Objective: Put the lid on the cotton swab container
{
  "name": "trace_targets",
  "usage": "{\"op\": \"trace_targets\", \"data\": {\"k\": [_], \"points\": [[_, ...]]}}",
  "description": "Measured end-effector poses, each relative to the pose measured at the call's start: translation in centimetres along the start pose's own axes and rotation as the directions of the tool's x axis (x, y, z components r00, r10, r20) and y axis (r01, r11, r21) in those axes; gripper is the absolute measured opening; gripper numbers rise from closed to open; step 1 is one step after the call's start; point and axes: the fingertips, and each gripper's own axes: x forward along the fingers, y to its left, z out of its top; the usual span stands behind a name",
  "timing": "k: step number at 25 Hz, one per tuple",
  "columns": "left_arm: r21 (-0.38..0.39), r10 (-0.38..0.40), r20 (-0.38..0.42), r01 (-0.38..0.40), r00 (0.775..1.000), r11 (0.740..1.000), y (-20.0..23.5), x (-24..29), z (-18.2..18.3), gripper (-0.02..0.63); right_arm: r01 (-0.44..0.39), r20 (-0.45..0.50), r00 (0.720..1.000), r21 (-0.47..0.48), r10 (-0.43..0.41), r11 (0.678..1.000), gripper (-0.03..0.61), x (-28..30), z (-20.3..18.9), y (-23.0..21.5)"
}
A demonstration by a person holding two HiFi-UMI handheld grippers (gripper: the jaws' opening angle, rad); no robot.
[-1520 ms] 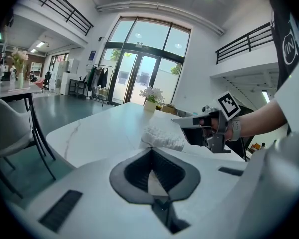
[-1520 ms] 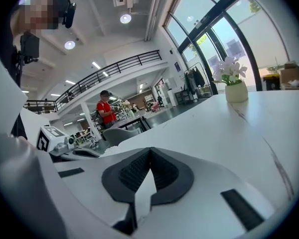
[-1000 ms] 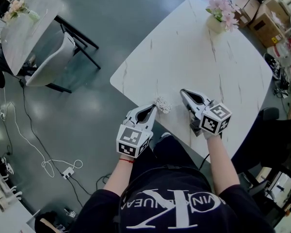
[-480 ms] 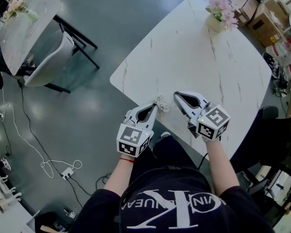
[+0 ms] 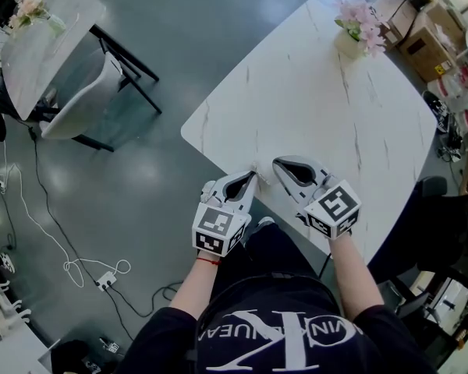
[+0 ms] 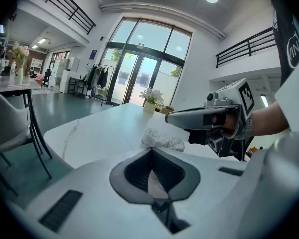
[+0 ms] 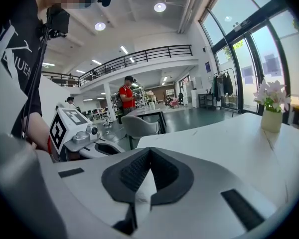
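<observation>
Where two grippers meet at the table's (image 5: 335, 115) near edge, one swab container (image 6: 163, 139) sits just past the left gripper (image 6: 152, 151), its long axis running across toward the right gripper (image 5: 279, 164). Left jaws are together, tips at its near edge. Right jaws are together, empty, just beside it. One flower vase (image 5: 351, 41) stands well apart.

White veined table (image 5: 351, 115) carries a vase of pink flowers (image 5: 357, 28) at its far corner, with a second table (image 5: 51, 41), pale chair (image 5: 82, 96), looped white cable (image 5: 58, 244) and cardboard boxes (image 5: 423, 31) around it.
</observation>
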Motion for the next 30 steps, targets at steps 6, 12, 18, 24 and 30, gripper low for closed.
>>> {"op": "trace_targets", "data": {"k": [6,12,18,24,30], "points": [[-0.003,-0.004,0.005,0.004,1.000,1.000,0.0,0.1,-0.1,0.005,0.013,-0.047,0.999,-0.087,-0.017,0.996,0.003,0.7,-0.4,0.7],[0.013,0.016,0.013,-0.016,1.000,1.000,0.3,-1.0,0.5,0.005,0.020,-0.072,0.997,-0.118,-0.028,0.993,0.003,0.7,-0.4,1.1],[0.068,0.016,0.100,-0.023,0.995,0.997,0.2,-1.4,4.1,0.005,0.033,-0.077,0.996,-0.155,-0.045,0.987,0.003,0.8,-0.3,1.0],[0.164,-0.039,0.105,0.022,0.994,0.986,-1.1,-0.4,5.7,0.005,0.041,-0.063,0.997,-0.134,-0.049,0.990,0.003,0.7,-0.6,1.0],[0.239,-0.048,0.072,0.029,0.996,0.971,-1.6,0.3,5.3,0.005,0.052,-0.040,0.998,-0.070,-0.055,0.996,0.003,0.7,-0.6,0.8]]}}
